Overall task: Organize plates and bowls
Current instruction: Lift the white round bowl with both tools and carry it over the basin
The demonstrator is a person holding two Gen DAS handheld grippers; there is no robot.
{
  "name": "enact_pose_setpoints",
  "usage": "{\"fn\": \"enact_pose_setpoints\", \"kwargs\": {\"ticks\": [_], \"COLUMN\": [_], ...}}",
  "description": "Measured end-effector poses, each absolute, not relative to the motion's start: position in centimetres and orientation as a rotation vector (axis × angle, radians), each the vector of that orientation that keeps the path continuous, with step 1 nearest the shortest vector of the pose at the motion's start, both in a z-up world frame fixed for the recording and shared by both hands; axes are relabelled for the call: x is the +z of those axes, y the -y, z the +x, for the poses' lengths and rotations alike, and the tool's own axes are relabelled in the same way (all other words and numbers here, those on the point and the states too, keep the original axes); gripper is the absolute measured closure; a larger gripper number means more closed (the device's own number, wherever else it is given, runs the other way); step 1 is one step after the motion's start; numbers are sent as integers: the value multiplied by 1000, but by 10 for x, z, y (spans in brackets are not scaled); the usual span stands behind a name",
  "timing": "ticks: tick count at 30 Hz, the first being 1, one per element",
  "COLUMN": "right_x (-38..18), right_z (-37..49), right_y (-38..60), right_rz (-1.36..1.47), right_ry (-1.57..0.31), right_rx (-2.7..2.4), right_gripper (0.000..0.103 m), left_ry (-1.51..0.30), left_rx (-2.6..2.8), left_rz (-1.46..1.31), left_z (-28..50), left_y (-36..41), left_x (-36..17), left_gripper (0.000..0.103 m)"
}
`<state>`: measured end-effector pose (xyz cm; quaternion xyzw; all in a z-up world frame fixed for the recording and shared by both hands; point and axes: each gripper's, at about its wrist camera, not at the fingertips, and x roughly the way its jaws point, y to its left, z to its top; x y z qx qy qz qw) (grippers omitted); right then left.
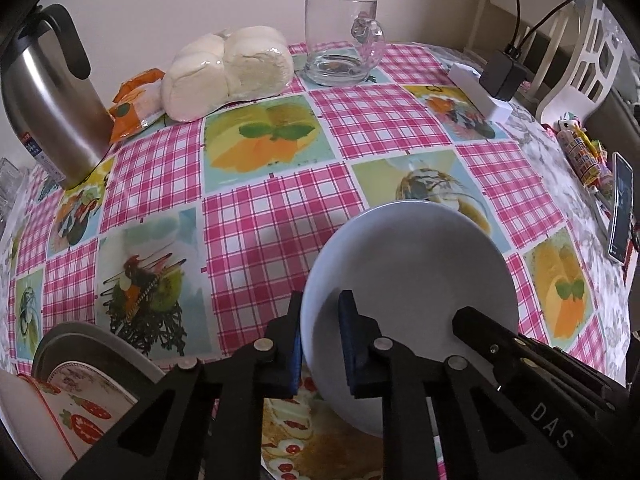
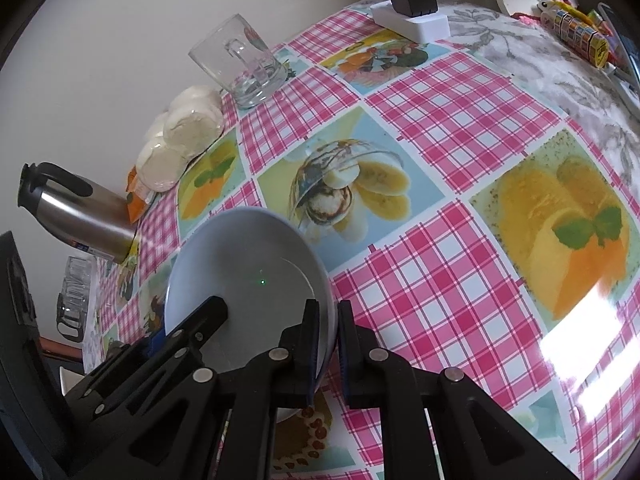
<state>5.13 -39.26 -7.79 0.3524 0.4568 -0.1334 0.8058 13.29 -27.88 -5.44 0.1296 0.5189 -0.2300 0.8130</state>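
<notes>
A pale grey-blue bowl (image 1: 416,280) is held tilted above the checked tablecloth (image 1: 256,216). My left gripper (image 1: 320,320) is shut on its left rim. My right gripper (image 2: 329,336) is shut on the opposite rim of the same bowl (image 2: 244,264), and one of its black fingers (image 1: 480,328) shows over the bowl in the left wrist view. At the lower left of the left wrist view stands a grey plate (image 1: 100,340) holding a flower-patterned plate (image 1: 92,384), with a strawberry-patterned dish (image 1: 52,412) in front.
A steel kettle (image 1: 48,108), wrapped bread rolls (image 1: 228,72) and a snack packet (image 1: 132,104) line the back left. A glass mug (image 1: 340,40) stands at the back. A white power strip with a black adapter (image 1: 488,84), a phone (image 1: 620,208) and small trinkets (image 1: 584,152) lie at the right.
</notes>
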Motion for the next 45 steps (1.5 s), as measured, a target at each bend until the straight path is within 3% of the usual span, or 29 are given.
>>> {"fn": "enact_pose_setpoints", "kwargs": {"ticks": [10,24,35,45], "right_x": [-75,-3,57,64], "right_z": [49,37,35,34], "right_y": [393,374,301,209], "right_rz": [767,681,569,418], "right_ry": [-978,-862,-796,-844], "right_rx": [-277,-265,-123,22], "right_gripper": [93,93,90,89], "left_ry": [-1093,-1012,-931,-932], "left_rx": [-506,-535,-473,-371], "left_rz": [242,140,-53,-178], "left_z": [132,124,106,91], "left_y": [276,246,152,56], "left_x": [-44,16,72,73], "left_gripper": [86,86,86,86]}}
